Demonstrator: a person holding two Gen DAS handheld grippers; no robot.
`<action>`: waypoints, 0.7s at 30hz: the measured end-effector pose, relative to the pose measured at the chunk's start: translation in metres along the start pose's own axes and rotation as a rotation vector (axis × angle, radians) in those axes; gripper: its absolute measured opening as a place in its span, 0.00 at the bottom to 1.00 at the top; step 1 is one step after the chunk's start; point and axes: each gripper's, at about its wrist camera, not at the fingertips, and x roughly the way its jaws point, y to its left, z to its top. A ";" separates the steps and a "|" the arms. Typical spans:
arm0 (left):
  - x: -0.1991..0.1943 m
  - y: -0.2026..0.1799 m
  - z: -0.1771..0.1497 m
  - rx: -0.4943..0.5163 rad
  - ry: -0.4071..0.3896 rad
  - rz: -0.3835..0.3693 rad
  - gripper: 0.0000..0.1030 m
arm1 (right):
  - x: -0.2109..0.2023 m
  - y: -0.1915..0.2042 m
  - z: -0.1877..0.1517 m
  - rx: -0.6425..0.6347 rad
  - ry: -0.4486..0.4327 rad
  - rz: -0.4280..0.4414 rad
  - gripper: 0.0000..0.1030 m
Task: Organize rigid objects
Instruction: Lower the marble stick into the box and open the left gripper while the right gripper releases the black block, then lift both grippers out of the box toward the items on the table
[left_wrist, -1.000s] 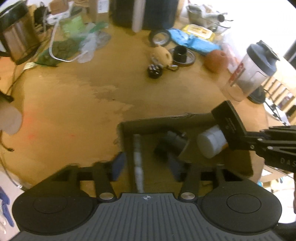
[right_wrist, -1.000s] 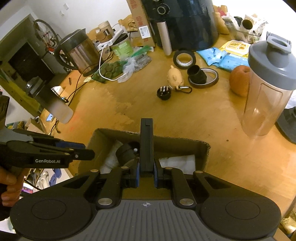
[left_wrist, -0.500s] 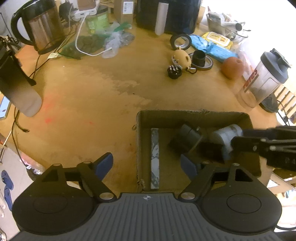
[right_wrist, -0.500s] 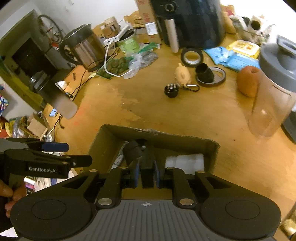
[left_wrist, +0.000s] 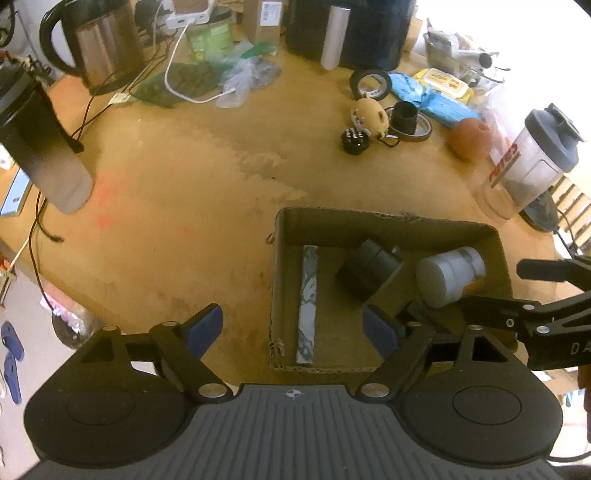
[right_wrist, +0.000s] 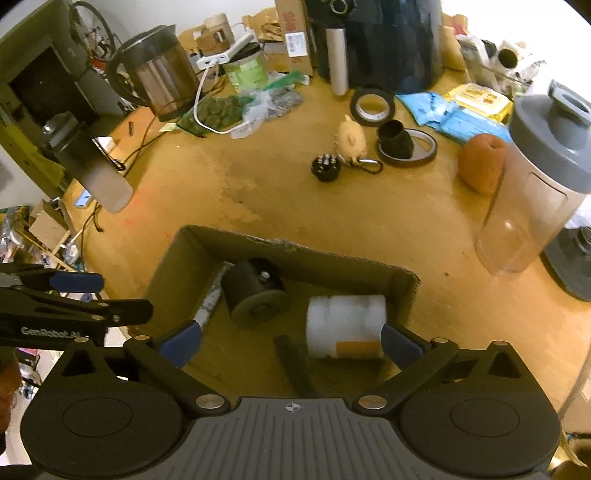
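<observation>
The wooden counter (right_wrist: 332, 221) has a wide bare stretch at its middle, between the clutter along its far edge and the open cardboard box (right_wrist: 173, 258) near the front edge. At the back stand a dark appliance (right_wrist: 384, 37) and a steel kettle (right_wrist: 159, 77). At the right a clear shaker (left_wrist: 532, 162) with a grey lid bears red lettering too small to read. A black tumbler (left_wrist: 40, 144) stands at the left edge.

In the box a white jar (right_wrist: 345, 319) with an orange label lies on its side by the right wall, a black cylinder (right_wrist: 255, 291) lies just left of it, a marbled bar (left_wrist: 308, 299) lies along the left wall, and a black strip (right_wrist: 295, 363) lies on the floor in front of the jar.

The right tool (right_wrist: 290, 338) hangs over the box; its jaws have just been opening and stand wide apart, empty, above strip and jar. The left tool (left_wrist: 293, 326), marked "GenRobot.AI", straddles the box's left wall, its jaws also just opened, holding nothing.

Beyond the bare stretch lie a tape roll (right_wrist: 372, 105), a beige toy (right_wrist: 352, 138) and a small black cap (right_wrist: 325, 168).
</observation>
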 end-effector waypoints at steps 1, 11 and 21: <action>0.000 0.000 0.000 -0.006 -0.001 -0.003 0.85 | 0.000 -0.001 0.000 0.004 0.003 -0.004 1.00; 0.005 -0.004 -0.005 -0.021 0.019 0.037 0.97 | 0.000 -0.002 -0.003 -0.012 0.048 -0.066 1.00; 0.006 -0.009 -0.004 -0.005 0.024 -0.004 1.00 | -0.003 -0.004 -0.007 0.002 0.052 -0.083 1.00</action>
